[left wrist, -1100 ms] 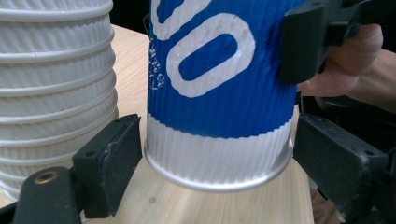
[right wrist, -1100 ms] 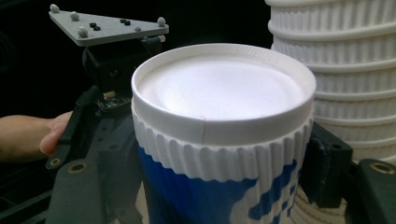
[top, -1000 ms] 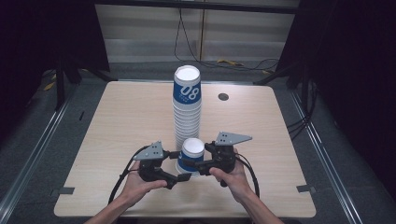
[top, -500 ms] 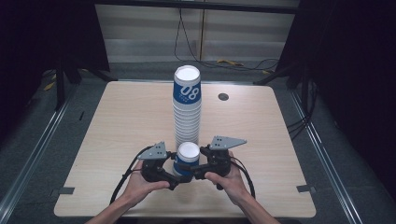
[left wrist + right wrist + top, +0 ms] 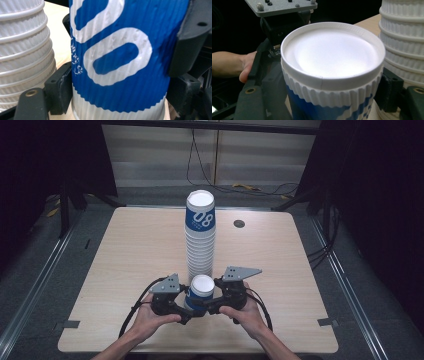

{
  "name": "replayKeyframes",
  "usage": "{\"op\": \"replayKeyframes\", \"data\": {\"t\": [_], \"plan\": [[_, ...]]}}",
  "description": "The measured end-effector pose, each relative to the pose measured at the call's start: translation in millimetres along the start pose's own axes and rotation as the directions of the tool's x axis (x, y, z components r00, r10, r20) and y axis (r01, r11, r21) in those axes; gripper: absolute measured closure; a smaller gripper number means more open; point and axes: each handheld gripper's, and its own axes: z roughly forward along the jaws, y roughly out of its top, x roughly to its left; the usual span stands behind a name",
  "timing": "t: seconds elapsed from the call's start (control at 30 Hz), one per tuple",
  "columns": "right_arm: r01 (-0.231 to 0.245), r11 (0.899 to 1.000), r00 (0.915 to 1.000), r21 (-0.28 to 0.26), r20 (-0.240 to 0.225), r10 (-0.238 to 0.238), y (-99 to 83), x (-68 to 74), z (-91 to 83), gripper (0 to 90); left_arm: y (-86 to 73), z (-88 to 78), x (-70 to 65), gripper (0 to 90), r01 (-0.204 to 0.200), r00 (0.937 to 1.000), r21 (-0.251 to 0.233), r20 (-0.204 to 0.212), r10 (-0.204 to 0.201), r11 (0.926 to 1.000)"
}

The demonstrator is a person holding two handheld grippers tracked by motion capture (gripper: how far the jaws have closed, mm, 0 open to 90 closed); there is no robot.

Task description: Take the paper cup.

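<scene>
While the left gripper (image 5: 186,310) has just been closing its jaws, it is now clamping the blue part of the paper cup (image 5: 201,292) from the left, with both black jaws pressing the ribbed wall in the left gripper view. The right gripper (image 5: 210,304) has just been opening a little; in the right gripper view its jaws are flanking the cup (image 5: 332,72) just under the white rim, and I cannot tell whether the pads are pressing or only resting there. Compared with a second ago, the cup is sitting slightly nearer the person and the hands have barely shifted, so the cup is probably being handed from the right gripper's hold to the left's.

The cup is standing upright near the front of the table (image 5: 125,250), just in front of the tall cup stack (image 5: 200,240) and apart from it. That stack is leaving little room behind, so any lift is best going straight up or toward the person. Bare tabletop is lying to both sides, and the front edge is close below the hands.
</scene>
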Motion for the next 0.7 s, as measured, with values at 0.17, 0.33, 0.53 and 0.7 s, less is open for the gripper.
{"op": "replayKeyframes", "data": {"t": [0.17,0.33,0.53,0.7], "plan": [[-0.021,1.0,0.9998,0.018,-0.006,0.021,-0.2,-1.0,-0.2,24.2,-0.4,-0.2,-0.3,20.6,0.001,1.0,0.018,-0.001,-0.001,0.9998],[-0.04,0.999,0.9992,0.02,-0.001,0.04,3.5,-1.6,-3.8,18.9,-0.7,-1.6,1.1,21.1,0.008,1.0,0.024,-0.006,-0.008,0.9997],[-0.064,0.996,0.9978,0.056,-0.012,0.065,4.6,-2.4,-5.6,16.3,-0.6,-5.0,3.9,21.2,0.019,0.9998,0.056,-0.009,-0.018,0.9982],[-0.081,0.995,0.9967,0.06,-0.005,0.081,5.5,-5.2,-7.6,15.0,-2.4,-8.2,7.7,21.1,0.035,0.9991,0.072,-0.025,-0.033,0.9968]]}}
